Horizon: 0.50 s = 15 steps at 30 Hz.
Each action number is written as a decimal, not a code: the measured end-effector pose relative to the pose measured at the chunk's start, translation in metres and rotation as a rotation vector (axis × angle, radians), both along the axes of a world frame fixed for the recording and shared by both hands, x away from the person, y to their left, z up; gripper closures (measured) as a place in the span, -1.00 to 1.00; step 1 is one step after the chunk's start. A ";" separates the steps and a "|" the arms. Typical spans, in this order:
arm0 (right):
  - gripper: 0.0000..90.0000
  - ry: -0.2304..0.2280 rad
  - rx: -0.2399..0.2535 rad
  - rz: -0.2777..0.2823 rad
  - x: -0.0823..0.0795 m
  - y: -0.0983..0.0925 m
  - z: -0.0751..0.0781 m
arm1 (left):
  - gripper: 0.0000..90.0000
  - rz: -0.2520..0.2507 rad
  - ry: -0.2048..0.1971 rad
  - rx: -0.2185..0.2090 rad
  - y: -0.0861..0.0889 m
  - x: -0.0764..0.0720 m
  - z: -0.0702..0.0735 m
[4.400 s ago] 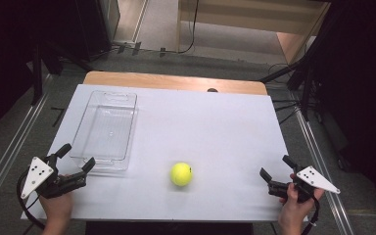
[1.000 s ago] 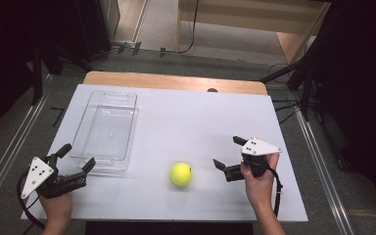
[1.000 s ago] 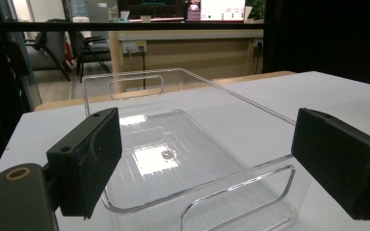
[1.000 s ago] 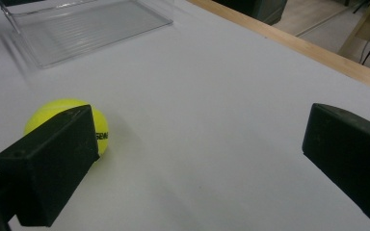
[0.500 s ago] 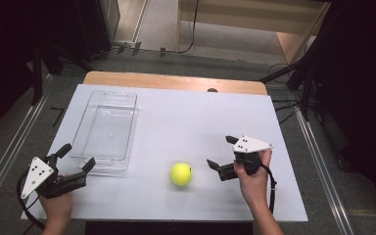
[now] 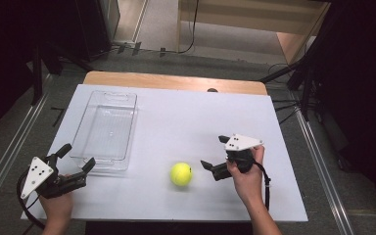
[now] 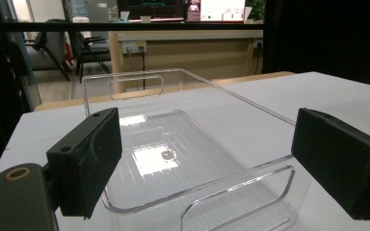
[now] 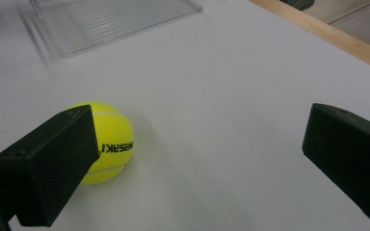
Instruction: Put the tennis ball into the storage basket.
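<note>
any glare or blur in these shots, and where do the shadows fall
High view: even light, dark surroundings, faint shadow under the ball. Left gripper view: bright glare patches on the clear tray, near jaws slightly soft. Right gripper view: ball fairly sharp, its soft shadow beside it on the table.

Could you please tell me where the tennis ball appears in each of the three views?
High view: the ball lies low and centre on the table, left of the right gripper.
Left gripper view: a yellow sliver at the right edge, likely the ball; too little to be sure.
Right gripper view: lower left, partly behind one jaw.
Shared landmark: the clear tray.
</note>
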State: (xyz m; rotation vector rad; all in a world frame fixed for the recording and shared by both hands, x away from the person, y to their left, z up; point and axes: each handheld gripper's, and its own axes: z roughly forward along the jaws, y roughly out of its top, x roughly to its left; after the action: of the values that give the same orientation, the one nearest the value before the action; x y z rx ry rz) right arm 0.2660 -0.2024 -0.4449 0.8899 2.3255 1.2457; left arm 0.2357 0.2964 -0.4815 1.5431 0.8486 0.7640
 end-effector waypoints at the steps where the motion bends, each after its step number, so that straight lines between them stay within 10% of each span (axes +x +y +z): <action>1: -1.00 0.000 -0.003 0.002 0.000 0.000 0.000 | -0.75 0.000 0.000 0.000 0.000 0.000 0.000; 15: -1.00 0.045 -0.040 0.060 0.005 0.016 -0.002 | -0.75 0.000 0.001 -0.004 0.000 0.000 0.000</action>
State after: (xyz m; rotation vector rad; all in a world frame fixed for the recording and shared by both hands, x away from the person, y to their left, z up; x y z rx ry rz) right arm 0.2713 -0.1864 -0.4472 0.8493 2.4201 1.2100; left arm 0.2358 0.2964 -0.4816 1.5404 0.8504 0.7613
